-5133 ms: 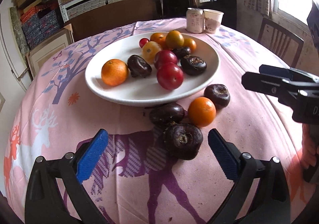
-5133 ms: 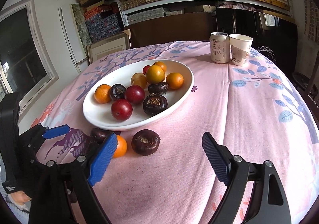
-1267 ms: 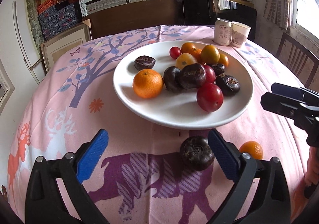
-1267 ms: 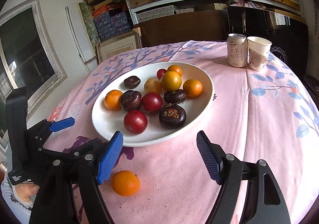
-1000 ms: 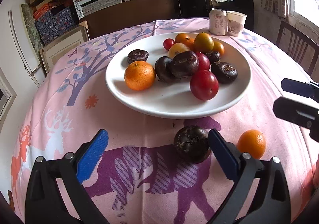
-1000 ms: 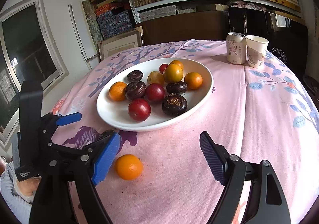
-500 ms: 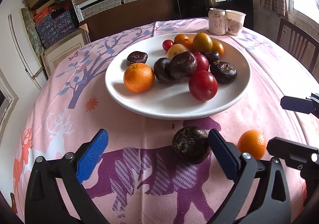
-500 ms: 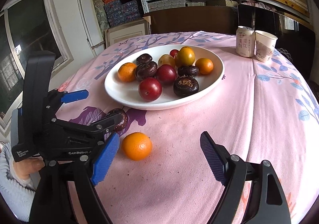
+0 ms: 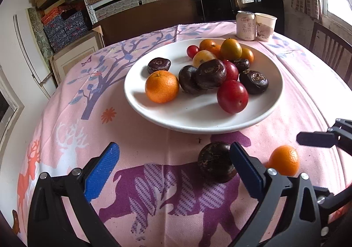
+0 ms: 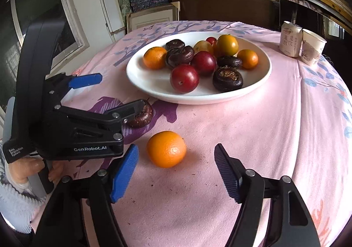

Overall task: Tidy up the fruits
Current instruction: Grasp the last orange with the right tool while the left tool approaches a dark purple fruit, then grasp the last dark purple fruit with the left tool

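Most fruit sat on white ceramic plate (image 10: 259,80); small round orange (image 10: 166,148) and dark brown water chestnut (image 9: 216,164) remained off it. Right gripper (image 10: 176,170) jaws, just closing, not yet touching orange; left gripper (image 9: 173,172) wide, empty.

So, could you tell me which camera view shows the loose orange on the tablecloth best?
The right wrist view: the loose orange lies whole and central just ahead of the right gripper, whose jaws have just been closing without touching it. In the left wrist view it sits near the right edge, partly hidden behind the left gripper's finger.
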A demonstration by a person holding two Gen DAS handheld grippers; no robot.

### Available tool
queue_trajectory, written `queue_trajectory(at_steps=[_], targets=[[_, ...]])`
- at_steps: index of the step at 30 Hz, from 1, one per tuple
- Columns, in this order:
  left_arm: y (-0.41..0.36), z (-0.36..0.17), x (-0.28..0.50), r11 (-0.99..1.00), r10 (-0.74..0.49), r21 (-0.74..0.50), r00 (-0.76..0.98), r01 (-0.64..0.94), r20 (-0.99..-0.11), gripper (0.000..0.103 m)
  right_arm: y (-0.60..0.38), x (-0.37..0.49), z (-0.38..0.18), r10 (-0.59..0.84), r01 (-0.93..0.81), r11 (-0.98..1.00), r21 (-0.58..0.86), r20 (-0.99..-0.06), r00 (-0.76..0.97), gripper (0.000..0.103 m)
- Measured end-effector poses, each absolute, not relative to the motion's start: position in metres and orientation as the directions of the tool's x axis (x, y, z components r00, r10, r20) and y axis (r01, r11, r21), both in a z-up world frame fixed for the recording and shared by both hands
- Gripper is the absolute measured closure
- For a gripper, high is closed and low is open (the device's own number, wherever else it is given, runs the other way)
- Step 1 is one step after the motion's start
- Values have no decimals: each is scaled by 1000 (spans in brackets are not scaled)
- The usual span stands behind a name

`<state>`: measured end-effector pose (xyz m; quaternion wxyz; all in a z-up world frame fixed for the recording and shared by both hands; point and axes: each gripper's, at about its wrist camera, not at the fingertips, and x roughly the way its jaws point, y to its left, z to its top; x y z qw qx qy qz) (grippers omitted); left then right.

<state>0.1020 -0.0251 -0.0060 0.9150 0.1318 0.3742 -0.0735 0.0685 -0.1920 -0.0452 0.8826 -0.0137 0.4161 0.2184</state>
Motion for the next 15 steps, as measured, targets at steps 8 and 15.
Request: queue_trajectory(at_steps=[8,15], targets=[[-28,-8,100,948,-53,186,704,258,-708,5,-192,64,-42,393,-415,895,162,-727,563,65],[-42,-12,96,925,-117,171,684,338,-721,5,-225,66,-35,304,-294,945,143,-713,632,65]])
